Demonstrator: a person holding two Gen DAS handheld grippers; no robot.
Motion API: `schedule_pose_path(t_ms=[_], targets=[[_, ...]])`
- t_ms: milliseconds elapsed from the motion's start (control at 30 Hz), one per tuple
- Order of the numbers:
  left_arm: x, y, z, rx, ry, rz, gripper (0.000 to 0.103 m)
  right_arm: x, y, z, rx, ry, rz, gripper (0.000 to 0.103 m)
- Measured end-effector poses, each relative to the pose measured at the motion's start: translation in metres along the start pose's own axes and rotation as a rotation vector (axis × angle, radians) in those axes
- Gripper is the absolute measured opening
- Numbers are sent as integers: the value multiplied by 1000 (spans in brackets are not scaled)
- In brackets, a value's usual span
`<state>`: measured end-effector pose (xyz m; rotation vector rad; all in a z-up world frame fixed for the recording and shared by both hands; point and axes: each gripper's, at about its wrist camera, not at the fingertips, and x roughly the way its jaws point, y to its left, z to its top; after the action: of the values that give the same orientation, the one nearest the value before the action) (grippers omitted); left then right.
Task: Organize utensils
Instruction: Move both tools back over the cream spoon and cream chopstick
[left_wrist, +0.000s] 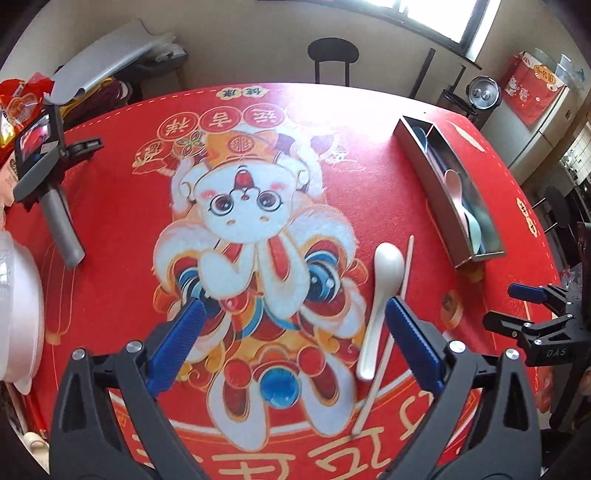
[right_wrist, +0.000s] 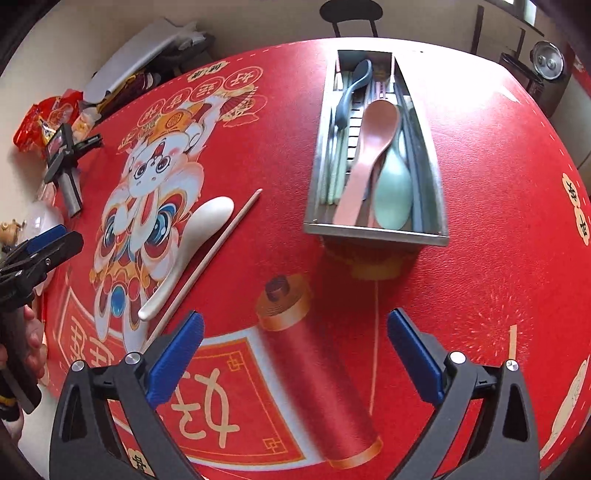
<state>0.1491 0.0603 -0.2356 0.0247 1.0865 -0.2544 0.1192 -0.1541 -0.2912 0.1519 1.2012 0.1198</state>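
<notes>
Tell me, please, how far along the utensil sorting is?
Done: pink plastic spoon, mint green spoon and dark blue spoon lie in the metal tray. In hand: nothing; both hand-held grippers are open. Left: white ceramic spoon and pale chopstick on the red mat.

Red mat (left_wrist: 122, 236) with lion-dance cartoon; black chair (left_wrist: 333, 55) beyond. Red snack bag (left_wrist: 22, 103) far left; camera on grey handle (left_wrist: 44, 162) nearby.

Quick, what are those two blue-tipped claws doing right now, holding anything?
Left hand-held gripper: open, holding nothing, above the mat near the white spoon.
Right hand-held gripper: open, holding nothing.
</notes>
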Motion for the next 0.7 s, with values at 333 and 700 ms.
schedule_pose_path(t_ms=[333,700], targets=[[-7,52,-37,-127,-29,40,97,37,89,13,-215,-22,-161,97],[-9,64,-38,-160,-56,8,97,66,98,20,-181,31,-309,97]])
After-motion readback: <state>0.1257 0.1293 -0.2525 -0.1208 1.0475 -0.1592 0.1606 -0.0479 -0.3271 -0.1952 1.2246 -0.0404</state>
